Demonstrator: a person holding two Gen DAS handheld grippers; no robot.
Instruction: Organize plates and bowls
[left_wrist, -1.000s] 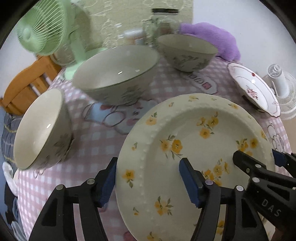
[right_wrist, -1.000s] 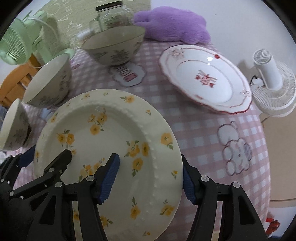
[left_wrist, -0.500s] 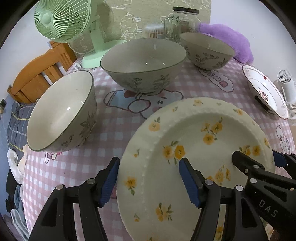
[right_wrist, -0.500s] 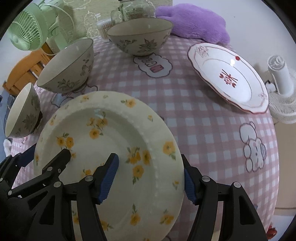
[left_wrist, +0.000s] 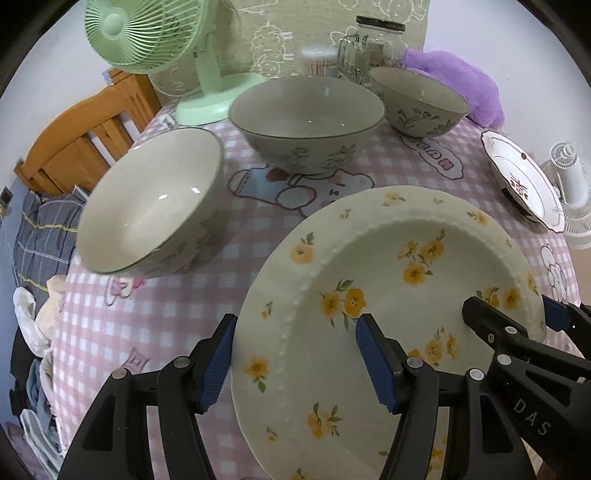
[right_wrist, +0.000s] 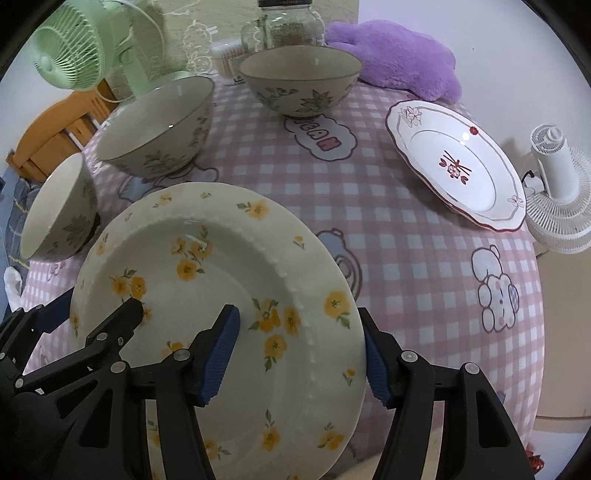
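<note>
A cream plate with yellow flowers (left_wrist: 388, 295) (right_wrist: 229, 266) is held over the near part of the table. My left gripper (left_wrist: 295, 362) is shut on its left rim, one finger above and one below. My right gripper (right_wrist: 299, 354) is shut on its right rim the same way. Three floral bowls stand beyond: a small one at the left (left_wrist: 147, 203) (right_wrist: 55, 210), a large one in the middle (left_wrist: 306, 118) (right_wrist: 159, 122), and one at the back (left_wrist: 417, 99) (right_wrist: 299, 81). A white plate with red trim (right_wrist: 458, 162) (left_wrist: 521, 181) lies at the right.
The table has a pink checked cloth (right_wrist: 399, 236). A green fan (left_wrist: 147, 33), a glass jar (right_wrist: 288, 22) and a purple plush (right_wrist: 399, 62) stand at the back. A white fan (right_wrist: 557, 192) lies off the right edge. A wooden chair (left_wrist: 85, 133) is at the left.
Both grippers have pulled back and risen with the yellow-flowered plate in them. The bowls and the red-trimmed plate now look farther away. The grips have not changed.
</note>
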